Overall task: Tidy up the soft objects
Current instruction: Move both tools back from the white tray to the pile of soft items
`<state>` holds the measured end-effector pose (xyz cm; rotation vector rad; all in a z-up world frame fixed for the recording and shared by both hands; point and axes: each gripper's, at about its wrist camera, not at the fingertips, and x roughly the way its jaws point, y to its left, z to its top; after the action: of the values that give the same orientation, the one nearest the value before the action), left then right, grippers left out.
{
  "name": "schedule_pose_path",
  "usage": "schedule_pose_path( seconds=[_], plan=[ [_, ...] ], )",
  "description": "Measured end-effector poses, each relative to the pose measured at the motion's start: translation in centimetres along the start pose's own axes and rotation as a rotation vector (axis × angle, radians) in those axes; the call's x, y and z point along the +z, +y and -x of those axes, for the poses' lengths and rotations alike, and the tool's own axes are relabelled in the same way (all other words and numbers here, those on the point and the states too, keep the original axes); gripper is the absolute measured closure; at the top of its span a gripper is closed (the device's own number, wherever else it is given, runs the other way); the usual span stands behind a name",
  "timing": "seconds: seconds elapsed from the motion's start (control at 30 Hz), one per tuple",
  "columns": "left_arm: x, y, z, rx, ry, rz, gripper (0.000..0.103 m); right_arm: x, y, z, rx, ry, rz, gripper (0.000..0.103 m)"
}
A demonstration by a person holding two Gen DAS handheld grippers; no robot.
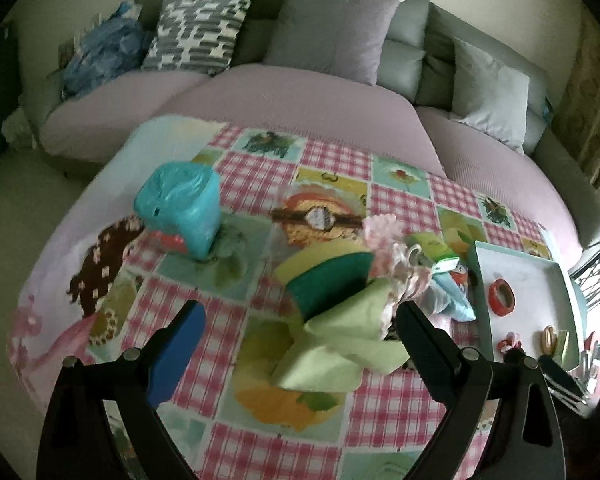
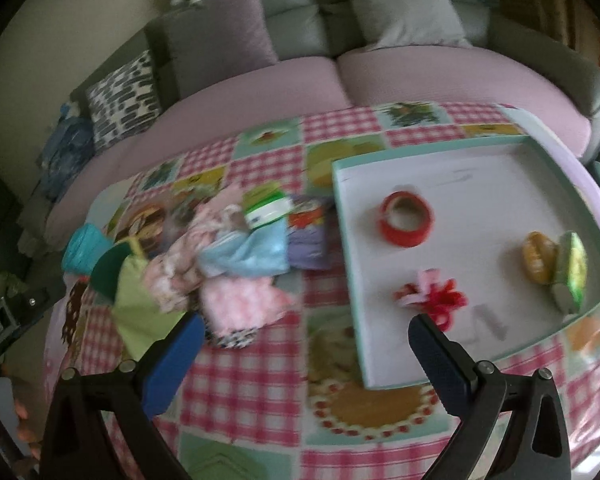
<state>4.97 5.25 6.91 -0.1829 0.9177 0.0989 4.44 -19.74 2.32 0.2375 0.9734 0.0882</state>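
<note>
Left tongs point(image 1: 300, 320) spread wide, nothing between them, hovering just above the light green cloth point(image 1: 340, 344) at the near end of the soft pile. Right tongs point(image 2: 306, 338) also released and gaping, over bare checked tablecloth point(image 2: 236, 384) with the near left corner of the tray point(image 2: 350, 280) just ahead of the right finger.

Open room: a clear strip of cloth runs between the pile and the tray's left wall in the right view; in the left view, the near left of the desk is free up to the teal bag point(image 1: 184, 208).

The pile itself sits mid-desk: dark green cloth point(image 1: 332, 284) under the light green one, pink frilly fabric point(image 2: 240, 300), a light blue piece point(image 2: 252, 256), a purple packet point(image 2: 306, 248) touching the tray's edge, and a green-and-white packet point(image 2: 268, 206) on top. Layers overlap, so their edges are hard to separate, and both views are blurred.

In the tray: red tape roll point(image 2: 406, 220), a red-pink bow point(image 2: 432, 296), a yellow ring point(image 2: 538, 262) beside a green packet point(image 2: 574, 272). Beyond the desk, a sofa point(image 1: 300, 92) with cushions.
</note>
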Motion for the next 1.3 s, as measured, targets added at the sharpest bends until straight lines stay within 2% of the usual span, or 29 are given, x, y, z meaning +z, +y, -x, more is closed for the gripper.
schedule_pose_path(
  seconds=[0.2,0.3,0.53,0.67,0.87,1.17,1.23,1.3],
  plan=[
    [-1.2,2.0,-0.9,0.003,0.056,0.024,0.007,-1.1,2.7,-1.4,0.017,0.047,0.059,0.000],
    [-1.9,2.5,-1.8,-0.023,0.096,0.031,0.007,-1.5,3.5,-2.1,0.030,0.073,0.078,0.000],
    [-3.0,2.6,-4.3,-0.037,0.180,0.021,0.007,-1.8,3.9,-3.9,0.041,0.112,0.076,0.000],
    [-3.3,2.2,-5.4,-0.039,0.201,0.005,0.007,-1.8,3.8,-4.7,0.038,0.130,0.070,0.000],
    [-3.7,2.1,-6.6,-0.041,0.224,-0.019,0.008,-1.0,3.8,-4.8,0.042,0.111,0.071,0.002],
    [-3.5,1.4,-7.8,-0.102,0.243,-0.043,0.009,-0.2,3.9,-5.3,0.055,0.105,0.068,0.009],
    [-3.4,1.3,-8.2,-0.116,0.247,-0.040,0.016,-0.1,3.9,-5.5,0.057,0.109,0.069,0.010],
    [-3.4,1.2,-8.5,-0.135,0.251,-0.037,0.017,0.0,4.0,-5.6,0.059,0.108,0.072,0.010]
  ],
)
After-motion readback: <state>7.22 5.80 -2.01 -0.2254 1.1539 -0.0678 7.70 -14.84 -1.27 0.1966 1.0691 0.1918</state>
